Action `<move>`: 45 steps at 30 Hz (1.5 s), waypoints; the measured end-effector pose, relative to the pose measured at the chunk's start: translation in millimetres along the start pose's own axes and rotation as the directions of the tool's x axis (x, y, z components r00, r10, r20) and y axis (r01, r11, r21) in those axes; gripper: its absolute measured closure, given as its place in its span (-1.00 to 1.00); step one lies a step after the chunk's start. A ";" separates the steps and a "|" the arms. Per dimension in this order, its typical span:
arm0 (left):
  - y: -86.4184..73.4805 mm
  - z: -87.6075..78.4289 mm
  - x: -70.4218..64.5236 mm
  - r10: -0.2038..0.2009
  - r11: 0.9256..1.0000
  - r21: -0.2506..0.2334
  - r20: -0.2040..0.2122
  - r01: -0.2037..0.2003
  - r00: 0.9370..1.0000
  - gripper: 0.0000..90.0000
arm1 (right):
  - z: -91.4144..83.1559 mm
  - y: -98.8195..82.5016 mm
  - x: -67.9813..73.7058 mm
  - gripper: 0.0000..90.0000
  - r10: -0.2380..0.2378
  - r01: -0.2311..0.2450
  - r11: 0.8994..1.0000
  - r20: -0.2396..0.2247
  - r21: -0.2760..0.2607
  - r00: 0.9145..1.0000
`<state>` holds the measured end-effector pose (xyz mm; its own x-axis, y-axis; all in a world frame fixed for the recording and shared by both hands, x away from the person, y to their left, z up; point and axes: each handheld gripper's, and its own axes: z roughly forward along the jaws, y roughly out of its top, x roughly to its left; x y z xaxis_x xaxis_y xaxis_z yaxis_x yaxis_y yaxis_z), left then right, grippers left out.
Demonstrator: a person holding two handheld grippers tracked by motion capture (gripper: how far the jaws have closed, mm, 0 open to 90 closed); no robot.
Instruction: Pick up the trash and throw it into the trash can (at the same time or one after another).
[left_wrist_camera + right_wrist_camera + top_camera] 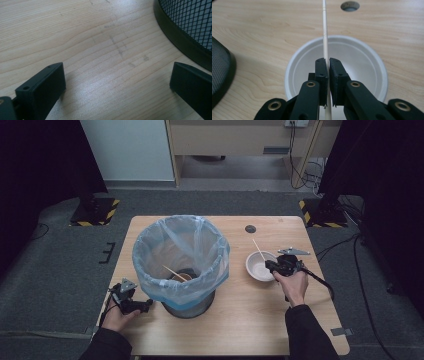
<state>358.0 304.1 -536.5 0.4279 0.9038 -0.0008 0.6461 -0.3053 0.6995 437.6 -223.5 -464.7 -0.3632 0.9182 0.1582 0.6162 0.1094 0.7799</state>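
The right hand-held gripper (328, 62) is pinching a stick (325, 37) over the bowl (367, 60), jaws clamped, likely for binning; the left hand-held gripper (117, 82) is idling wide open, empty, on the tabletop (75, 37) beside the bin (185, 22)

R gripper (272, 266) over white bowl (260, 265), stick (258, 249) angling up-left from it. L gripper (145, 306) on table (250, 320) by lined bin (181, 265).

Lighting: dim room, table (240, 320) evenly lit from above.
Detail: high view soft, dark at left and right edges; glare patch on wood between left jaws; near jaws slightly blurred; soft shadows.
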 end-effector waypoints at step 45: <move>0.0 0.0 0.0 0.000 1.000 0.000 0.000 0.000 1.000 -1.00 | -135.0 76.7 35.9 0.91 -0.081 -0.071 0.801 -0.225 -0.594 0.971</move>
<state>358.0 304.2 -536.5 0.4280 0.9038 -0.0006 0.6461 -0.3055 0.6995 377.5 -233.5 -317.4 -0.5601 0.7968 0.2268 0.1045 -0.2036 0.9735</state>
